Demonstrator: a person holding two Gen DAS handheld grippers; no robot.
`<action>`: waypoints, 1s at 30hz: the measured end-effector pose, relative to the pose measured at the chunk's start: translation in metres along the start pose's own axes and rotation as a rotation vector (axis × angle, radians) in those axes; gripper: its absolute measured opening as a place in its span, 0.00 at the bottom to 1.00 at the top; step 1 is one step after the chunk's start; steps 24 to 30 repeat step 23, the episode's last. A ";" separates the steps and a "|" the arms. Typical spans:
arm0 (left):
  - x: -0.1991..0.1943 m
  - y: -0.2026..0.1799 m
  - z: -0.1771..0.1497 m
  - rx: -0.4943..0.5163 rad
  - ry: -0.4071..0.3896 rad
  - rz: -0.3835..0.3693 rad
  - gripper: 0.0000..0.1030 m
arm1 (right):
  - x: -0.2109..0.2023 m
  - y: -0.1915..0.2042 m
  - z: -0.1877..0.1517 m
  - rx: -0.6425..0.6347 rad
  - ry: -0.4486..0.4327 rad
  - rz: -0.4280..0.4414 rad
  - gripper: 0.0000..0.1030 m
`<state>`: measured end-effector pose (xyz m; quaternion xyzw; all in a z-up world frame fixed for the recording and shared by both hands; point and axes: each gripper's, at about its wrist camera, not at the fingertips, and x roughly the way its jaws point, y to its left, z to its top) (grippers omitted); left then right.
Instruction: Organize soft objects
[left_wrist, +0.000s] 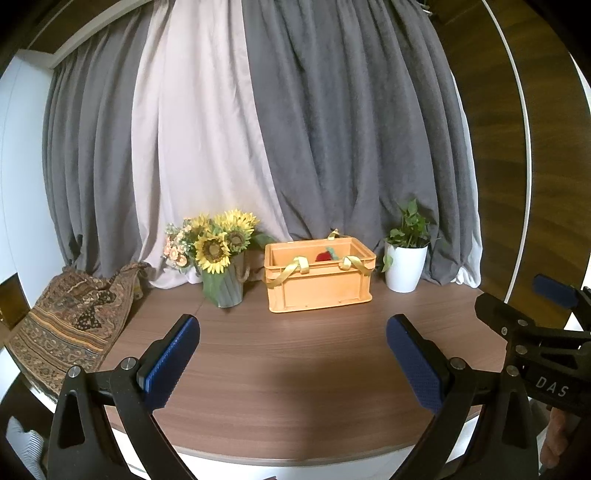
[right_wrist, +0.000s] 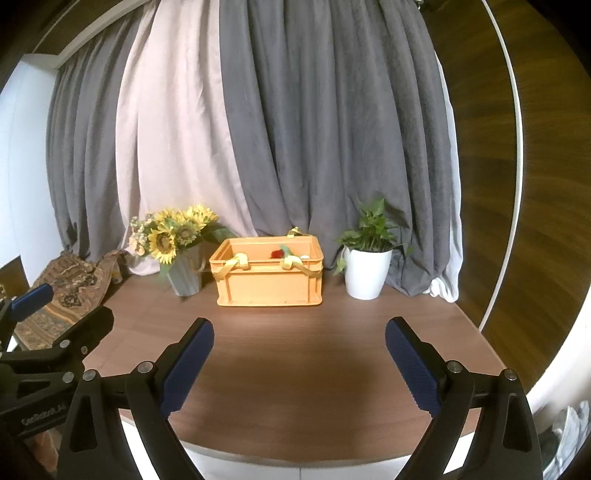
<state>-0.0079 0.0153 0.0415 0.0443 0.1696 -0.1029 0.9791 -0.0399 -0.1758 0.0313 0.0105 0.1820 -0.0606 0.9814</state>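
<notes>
An orange plastic crate (left_wrist: 319, 284) with yellow strap handles stands at the back of the wooden table (left_wrist: 295, 369); it also shows in the right wrist view (right_wrist: 269, 282). A red soft toy (left_wrist: 325, 256) with a green part lies inside it, mostly hidden by the rim, also seen from the right (right_wrist: 277, 253). My left gripper (left_wrist: 293, 332) is open and empty above the table's front. My right gripper (right_wrist: 299, 334) is open and empty beside it. Each gripper shows at the edge of the other's view.
A vase of sunflowers (left_wrist: 221, 258) stands left of the crate. A white pot with a green plant (left_wrist: 404, 258) stands right of it. A patterned cloth bag (left_wrist: 74, 321) lies at the table's left edge. Grey and pale curtains hang behind.
</notes>
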 end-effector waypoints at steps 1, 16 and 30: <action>-0.002 0.000 -0.001 0.001 -0.003 0.001 1.00 | -0.001 -0.001 0.000 0.002 0.000 0.002 0.92; -0.010 -0.004 -0.001 0.003 -0.014 -0.005 1.00 | -0.010 -0.003 -0.003 0.009 0.002 -0.003 0.92; -0.010 -0.005 -0.001 0.002 -0.011 -0.009 1.00 | -0.012 -0.006 -0.005 0.020 0.004 -0.023 0.93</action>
